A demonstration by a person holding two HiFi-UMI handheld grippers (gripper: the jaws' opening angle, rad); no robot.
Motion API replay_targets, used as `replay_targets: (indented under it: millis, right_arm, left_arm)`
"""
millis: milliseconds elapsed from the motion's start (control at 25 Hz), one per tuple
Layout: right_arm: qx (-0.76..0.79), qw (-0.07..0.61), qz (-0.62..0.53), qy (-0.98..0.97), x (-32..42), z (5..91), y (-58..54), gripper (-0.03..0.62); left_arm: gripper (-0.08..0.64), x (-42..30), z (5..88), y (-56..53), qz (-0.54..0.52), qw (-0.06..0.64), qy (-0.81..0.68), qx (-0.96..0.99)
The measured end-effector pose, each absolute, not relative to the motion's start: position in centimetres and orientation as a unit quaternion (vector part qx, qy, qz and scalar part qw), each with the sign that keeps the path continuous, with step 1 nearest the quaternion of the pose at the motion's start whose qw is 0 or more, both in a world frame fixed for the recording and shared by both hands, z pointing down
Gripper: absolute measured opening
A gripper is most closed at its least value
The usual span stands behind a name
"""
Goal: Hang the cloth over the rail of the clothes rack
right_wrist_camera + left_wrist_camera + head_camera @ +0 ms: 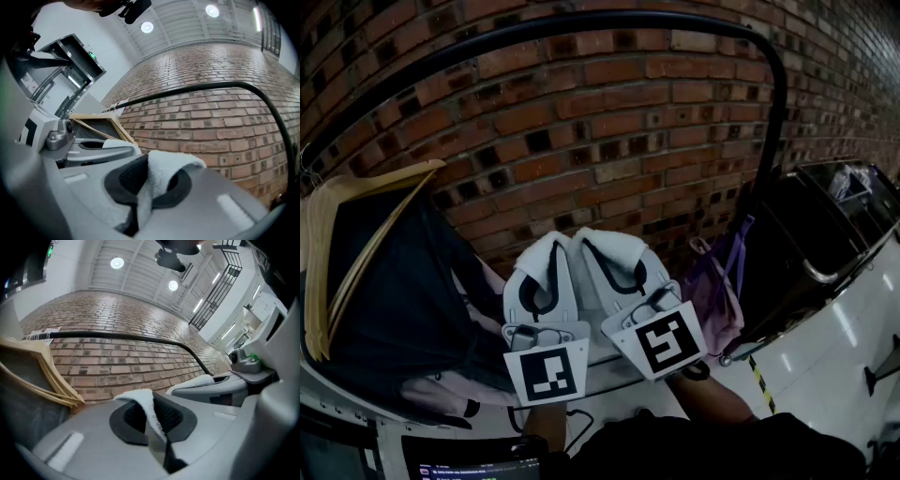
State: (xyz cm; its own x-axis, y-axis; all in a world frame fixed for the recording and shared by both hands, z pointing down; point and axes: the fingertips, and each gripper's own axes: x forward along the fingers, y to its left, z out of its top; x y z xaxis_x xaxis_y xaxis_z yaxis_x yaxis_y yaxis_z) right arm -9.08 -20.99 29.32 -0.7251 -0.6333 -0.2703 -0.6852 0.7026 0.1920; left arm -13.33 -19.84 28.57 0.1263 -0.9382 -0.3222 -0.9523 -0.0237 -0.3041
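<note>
A white fluffy cloth (146,405) is pinched by an edge in each gripper. My left gripper (150,420) is shut on a thin fold of it, and my right gripper (149,180) is shut on a thicker fold of the cloth (164,171). In the head view the left gripper (547,270) and right gripper (614,262) sit side by side, almost touching, tilted up towards the brick wall. The black rail (581,21) of the clothes rack arcs well above and beyond them. It also crosses the left gripper view as the rail (131,338) and the right gripper view as the rail (211,86).
Wooden hangers (337,244) carrying a dark garment (403,300) hang at the rail's left end. A purple bag (717,291) hangs by the rack's right post (773,141). A black bin (825,234) stands at the right. The brick wall (609,112) is close behind.
</note>
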Motion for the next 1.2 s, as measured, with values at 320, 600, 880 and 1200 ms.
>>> replay_targets:
  millis: [320,600,880,1200]
  right_arm:
    - [-0.349,0.122,0.209,0.905,-8.9,23.0,-20.3,0.011]
    - [-0.348,0.149,0.281,0.882,-7.8,16.1,-19.6,0.011]
    - [-0.367,0.155,0.402,0.825,-6.4,5.9,-20.5,0.011]
    - [-0.415,0.111,0.553,0.714,-7.0,-7.3,-24.2,0.011]
  left_arm:
    - [0.017,-13.3,22.6,-18.9,0.005,0.313,0.647,-0.695]
    - [0.016,-14.1,15.3,-18.2,-0.006,0.395,0.626,-0.673]
    - [0.015,-16.1,4.4,-17.5,0.015,0.476,0.605,-0.638]
    - [0.016,-19.6,-9.7,-19.1,-0.026,0.575,0.623,-0.53]
